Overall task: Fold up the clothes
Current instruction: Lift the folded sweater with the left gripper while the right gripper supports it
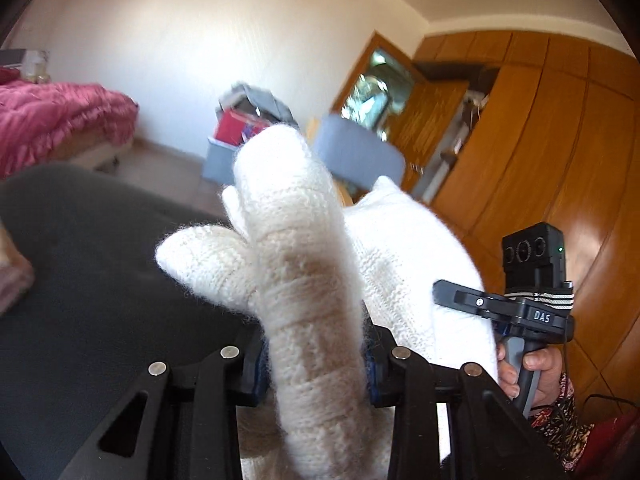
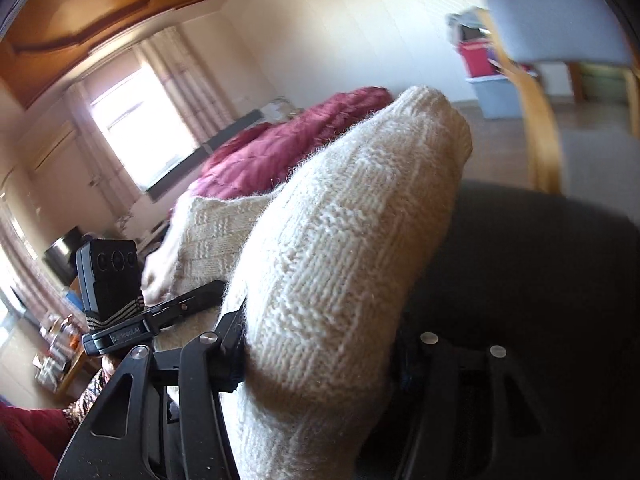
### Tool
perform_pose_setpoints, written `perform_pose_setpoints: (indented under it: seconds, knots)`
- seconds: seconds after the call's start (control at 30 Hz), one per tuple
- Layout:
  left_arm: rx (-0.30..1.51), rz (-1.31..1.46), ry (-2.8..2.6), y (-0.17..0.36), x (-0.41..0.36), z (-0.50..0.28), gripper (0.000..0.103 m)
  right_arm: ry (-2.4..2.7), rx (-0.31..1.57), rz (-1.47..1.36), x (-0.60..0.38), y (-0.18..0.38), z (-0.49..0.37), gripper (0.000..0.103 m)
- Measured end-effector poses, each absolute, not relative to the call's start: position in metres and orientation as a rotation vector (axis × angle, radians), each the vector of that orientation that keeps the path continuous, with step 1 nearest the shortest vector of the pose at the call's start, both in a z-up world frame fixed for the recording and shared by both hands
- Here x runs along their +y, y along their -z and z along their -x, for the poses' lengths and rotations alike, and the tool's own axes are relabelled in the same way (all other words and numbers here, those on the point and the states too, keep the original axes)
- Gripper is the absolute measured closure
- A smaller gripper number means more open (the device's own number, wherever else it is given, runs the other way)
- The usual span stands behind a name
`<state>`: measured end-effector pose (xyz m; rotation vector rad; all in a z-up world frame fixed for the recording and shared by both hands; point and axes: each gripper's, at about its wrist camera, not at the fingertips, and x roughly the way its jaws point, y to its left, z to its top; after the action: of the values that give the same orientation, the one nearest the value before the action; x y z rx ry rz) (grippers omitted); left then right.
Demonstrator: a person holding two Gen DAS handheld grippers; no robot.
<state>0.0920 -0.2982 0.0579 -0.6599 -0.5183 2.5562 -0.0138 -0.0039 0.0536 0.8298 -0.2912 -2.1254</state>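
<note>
Cream knit garment (image 1: pixel 304 264) bunched in both your grippers, left (image 1: pixel 312 356) and right (image 2: pixel 320 364), jaws clenched on it, lifted above dark surface (image 1: pixel 100 280), likely to spread for folding

Dark grey cushioned surface (image 1: pixel 100 280) beneath the lifted cream knit garment (image 1: pixel 304 264), a pinkish cloth (image 1: pixel 12 276) at its edge.

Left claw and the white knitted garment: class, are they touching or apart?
Touching. The left wrist view shows the left claw with its two fingers pressed against both sides of the white knitted garment.
</note>
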Motion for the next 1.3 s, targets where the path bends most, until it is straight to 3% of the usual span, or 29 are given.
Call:
perform_pose_setpoints:
  seconds: [0.4, 0.53, 0.67, 0.73, 0.93, 1.1, 1.2, 1.3]
  knots:
    - [-0.752, 0.443, -3.053, -0.136, -0.562, -0.150, 0.068, 1.757, -0.069, -0.695, -0.285, -0.139, 0.060, 0.046]
    - [-0.899, 0.497, -3.167, -0.108, -0.627, -0.138, 0.067, 1.658, 0.030, -0.676, -0.390, -0.132, 0.069, 0.046]
    - [-1.182, 0.631, -3.155, -0.033, -0.675, -0.124, 0.067, 1.613, 0.162, -0.760, -0.469, -0.082, 0.088, 0.046]
    - [-1.240, 0.576, -3.144, -0.004, -0.686, -0.128, 0.066, 1.600, 0.222, -0.756, -0.490, -0.059, 0.097, 0.043]
    - [-1.217, 0.453, -3.101, 0.002, -0.710, -0.111, 0.061, 1.497, 0.227, -0.627, -0.498, -0.051, 0.106, 0.033]
    - [-1.236, 0.422, -3.130, -0.019, -0.706, -0.141, 0.061, 1.528, 0.187, -0.649, -0.486, -0.059, 0.123, 0.024]
    - [-1.117, 0.309, -3.396, -0.039, -0.690, -0.168, 0.064, 1.637, 0.134, -0.608, -0.469, -0.073, 0.142, 0.022]
    - [-0.884, 0.192, -3.552, -0.067, -0.675, -0.170, 0.064, 1.780, 0.026, -0.605, -0.447, -0.095, 0.157, 0.022]
